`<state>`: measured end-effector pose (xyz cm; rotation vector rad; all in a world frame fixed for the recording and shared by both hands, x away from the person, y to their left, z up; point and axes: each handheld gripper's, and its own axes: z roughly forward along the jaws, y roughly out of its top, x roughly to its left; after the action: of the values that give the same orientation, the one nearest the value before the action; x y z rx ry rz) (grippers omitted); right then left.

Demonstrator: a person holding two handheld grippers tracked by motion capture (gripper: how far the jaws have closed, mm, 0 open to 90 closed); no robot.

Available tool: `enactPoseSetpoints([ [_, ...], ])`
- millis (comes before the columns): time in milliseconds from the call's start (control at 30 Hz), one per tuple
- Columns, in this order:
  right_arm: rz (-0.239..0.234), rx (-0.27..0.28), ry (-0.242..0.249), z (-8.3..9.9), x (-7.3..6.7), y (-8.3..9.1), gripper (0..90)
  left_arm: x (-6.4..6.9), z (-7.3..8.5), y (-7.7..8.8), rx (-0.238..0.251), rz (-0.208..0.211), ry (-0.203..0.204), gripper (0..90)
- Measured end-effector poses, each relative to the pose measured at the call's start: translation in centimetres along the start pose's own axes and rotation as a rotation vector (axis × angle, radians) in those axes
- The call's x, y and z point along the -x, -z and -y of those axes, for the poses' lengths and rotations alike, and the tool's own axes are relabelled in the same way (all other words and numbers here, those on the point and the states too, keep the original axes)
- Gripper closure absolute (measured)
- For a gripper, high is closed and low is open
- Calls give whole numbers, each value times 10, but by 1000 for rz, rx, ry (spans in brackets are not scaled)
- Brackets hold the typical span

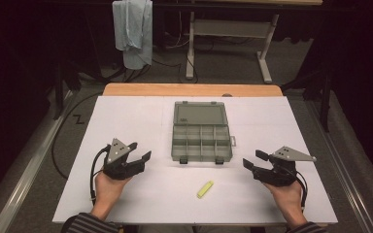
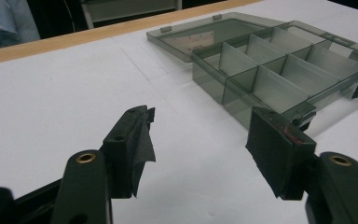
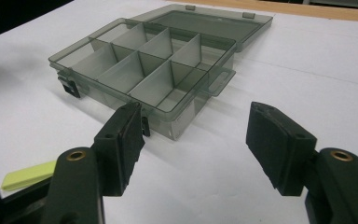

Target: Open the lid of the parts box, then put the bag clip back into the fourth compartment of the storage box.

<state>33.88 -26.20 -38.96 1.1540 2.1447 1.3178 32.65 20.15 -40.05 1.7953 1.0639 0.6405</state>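
Observation:
A smoky clear organizer box [image 1: 201, 141] lies open at mid-table, its lid [image 1: 199, 114] flat behind it and its several compartments empty. A small yellow-green block [image 1: 205, 189] lies on the white sheet in front of the box, slightly right. My left gripper [image 1: 142, 150] hovers left of the box, open, nothing between its pads. My right gripper [image 1: 253, 158] is right of the box, open and empty too. The left gripper view has the open gripper [image 2: 200, 126] facing the box [image 2: 279, 70]. In the right gripper view, the gripper [image 3: 196, 116] faces the box [image 3: 144, 65], with the block [image 3: 25, 175] at lower left.
The white sheet [image 1: 126, 116] covers the table, with a wooden edge [image 1: 189, 90] at the far side. A pale cloth [image 1: 133, 29] hangs behind the table near another table's legs [image 1: 264, 63]. Cables [image 1: 60, 145] trail on the floor at left.

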Motion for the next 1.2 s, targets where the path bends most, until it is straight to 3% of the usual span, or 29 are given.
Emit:
enactPoseSetpoints([
  [333, 15, -10, -4, 5, -2, 6, 354, -1, 12, 7, 13, -5, 15, 390],
  [500, 8, -40, 0, 1, -4, 5, 353, -2, 15, 10, 17, -18, 17, 385],
  [867, -17, -136, 48, -6, -22, -6, 320, 1, 17, 8, 7, -24, 15, 375],
  [1100, -32, -248, 50, -10, -33, -12, 292, 1, 18, 8, 6, -31, 14, 366],
  [1200, -42, -290, 73, -14, -40, -17, 292, -1, 19, 8, 8, -35, 26, 365],
])
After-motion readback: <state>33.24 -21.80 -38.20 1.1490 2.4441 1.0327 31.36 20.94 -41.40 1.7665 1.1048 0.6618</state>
